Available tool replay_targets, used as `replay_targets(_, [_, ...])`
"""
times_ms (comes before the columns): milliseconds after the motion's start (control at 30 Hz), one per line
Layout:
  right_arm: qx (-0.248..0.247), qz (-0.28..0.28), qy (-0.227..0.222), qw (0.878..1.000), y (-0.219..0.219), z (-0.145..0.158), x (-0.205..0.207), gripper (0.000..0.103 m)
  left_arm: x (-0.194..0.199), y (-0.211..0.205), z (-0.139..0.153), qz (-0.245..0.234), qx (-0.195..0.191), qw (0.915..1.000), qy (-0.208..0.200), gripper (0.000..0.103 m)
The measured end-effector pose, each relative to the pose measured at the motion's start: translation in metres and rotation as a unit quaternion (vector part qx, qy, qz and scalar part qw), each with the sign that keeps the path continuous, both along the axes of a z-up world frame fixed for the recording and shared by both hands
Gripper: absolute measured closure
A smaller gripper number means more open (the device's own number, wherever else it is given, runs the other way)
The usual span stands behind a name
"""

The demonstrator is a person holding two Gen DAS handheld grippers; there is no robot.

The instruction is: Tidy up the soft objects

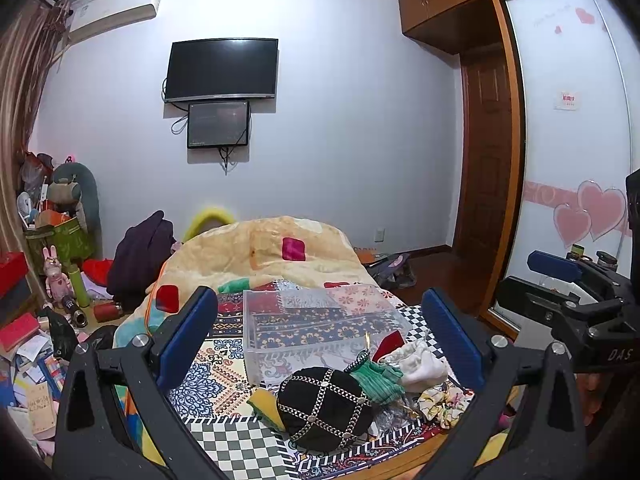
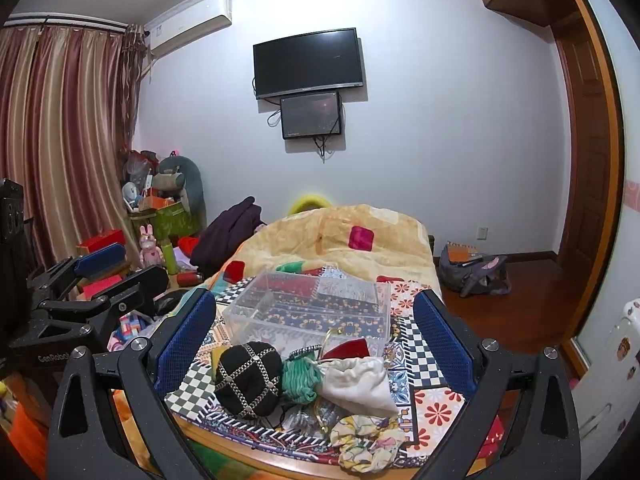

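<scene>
A pile of soft things lies at the near end of the bed: a black cap with chain trim, a green knit piece, a white cloth pouch, a floral scrunchie and a red piece. A clear plastic box stands empty just behind them. My left gripper is open and empty above the pile. My right gripper is open and empty too, to the right of the left one.
A patterned patchwork sheet covers the bed, with a yellow quilt heaped behind the box. Cluttered boxes and toys fill the floor at left. A bag lies on the wood floor at right. A wardrobe stands at right.
</scene>
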State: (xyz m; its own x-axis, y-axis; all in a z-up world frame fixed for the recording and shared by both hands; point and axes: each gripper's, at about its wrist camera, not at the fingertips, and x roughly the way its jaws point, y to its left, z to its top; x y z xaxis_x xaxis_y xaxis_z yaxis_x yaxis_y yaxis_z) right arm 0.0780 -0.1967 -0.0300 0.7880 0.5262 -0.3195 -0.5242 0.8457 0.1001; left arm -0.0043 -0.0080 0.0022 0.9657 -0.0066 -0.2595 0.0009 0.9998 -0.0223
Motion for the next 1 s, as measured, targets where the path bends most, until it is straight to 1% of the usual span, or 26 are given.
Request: replay_targets(1000, [0.008, 0.003, -0.005, 1.000, -0.0030, 0.0015, -0.0031, 0.004, -0.0035, 0.0008, 0.0027, -0.003, 0.000, 1.0000, -0.004, 0.000])
